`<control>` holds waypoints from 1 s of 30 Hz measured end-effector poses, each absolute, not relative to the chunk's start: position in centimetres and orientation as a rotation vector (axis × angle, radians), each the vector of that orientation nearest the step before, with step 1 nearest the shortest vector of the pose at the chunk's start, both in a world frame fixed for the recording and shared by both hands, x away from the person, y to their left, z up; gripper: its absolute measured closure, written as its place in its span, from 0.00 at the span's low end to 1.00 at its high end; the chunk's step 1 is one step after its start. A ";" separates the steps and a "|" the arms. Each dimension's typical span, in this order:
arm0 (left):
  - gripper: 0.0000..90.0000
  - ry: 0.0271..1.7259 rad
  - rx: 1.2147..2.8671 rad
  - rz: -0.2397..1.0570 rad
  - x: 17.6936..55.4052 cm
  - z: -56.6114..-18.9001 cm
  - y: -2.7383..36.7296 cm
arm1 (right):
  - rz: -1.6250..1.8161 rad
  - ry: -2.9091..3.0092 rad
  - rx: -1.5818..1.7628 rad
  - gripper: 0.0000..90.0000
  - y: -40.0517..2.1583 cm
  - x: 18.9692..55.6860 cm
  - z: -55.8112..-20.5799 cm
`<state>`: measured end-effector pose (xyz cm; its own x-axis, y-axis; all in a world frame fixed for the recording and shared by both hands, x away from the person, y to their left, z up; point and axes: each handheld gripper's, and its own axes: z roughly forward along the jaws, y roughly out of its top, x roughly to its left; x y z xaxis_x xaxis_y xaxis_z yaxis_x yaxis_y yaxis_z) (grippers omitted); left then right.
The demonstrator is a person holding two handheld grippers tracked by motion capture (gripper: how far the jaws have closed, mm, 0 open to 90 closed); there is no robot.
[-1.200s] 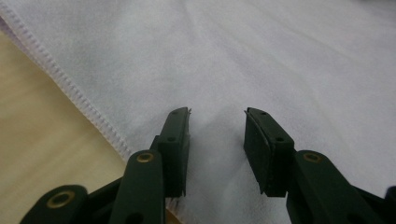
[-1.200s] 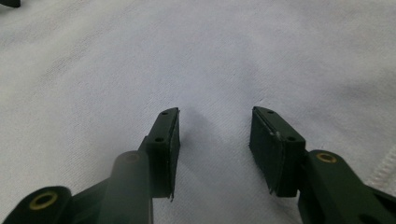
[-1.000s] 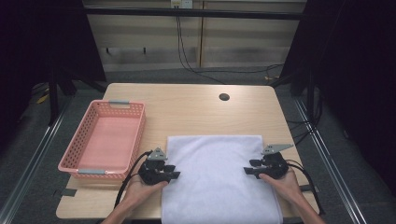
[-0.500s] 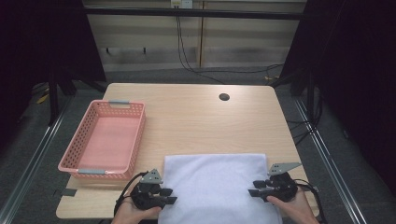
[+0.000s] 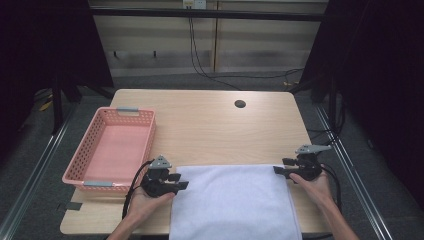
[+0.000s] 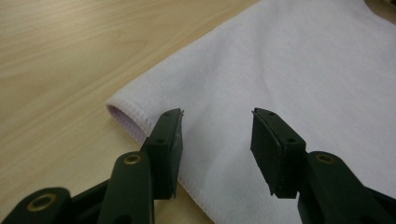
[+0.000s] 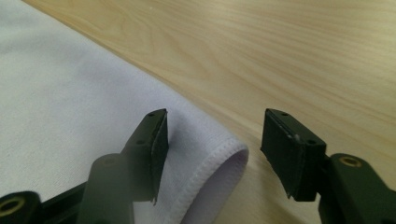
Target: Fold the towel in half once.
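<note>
White towel lies flat on table, folded corner between each pair of fingers. Left gripper and right gripper: jaws just opening, stand apart, pads off cloth. Soft, light, limp; you pinch both layers at stitched hem corners.

White towel; pink perforated basket; light wood-grain table; black claws, grey top plates.

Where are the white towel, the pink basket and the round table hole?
white towel [image 5: 232, 200], high view, middle of the cloth.
pink basket [image 5: 142, 114], high view, far rim.
round table hole [image 5: 240, 104], high view, its dark centre.
</note>
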<state>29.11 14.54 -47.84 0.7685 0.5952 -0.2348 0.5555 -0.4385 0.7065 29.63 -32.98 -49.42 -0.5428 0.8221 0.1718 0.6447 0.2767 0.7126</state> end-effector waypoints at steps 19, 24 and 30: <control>0.43 0.956 2.116 0.154 32.5 -49.1 13.7 | 1.080 2.371 1.347 0.93 -33.6 28.7 -50.1; 0.43 0.987 2.115 0.149 33.3 -50.0 13.8 | 1.083 2.369 1.349 0.93 -33.5 28.7 -50.1; 0.46 0.917 2.103 0.112 33.6 -50.4 13.8 | 1.088 2.372 1.347 0.93 -33.6 28.7 -50.1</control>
<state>33.65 13.77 -50.35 0.7308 0.6447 -0.2240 0.5715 -0.3986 0.7173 28.71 -33.60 -50.13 -0.5628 0.8085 0.1721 0.6580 0.3122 0.6853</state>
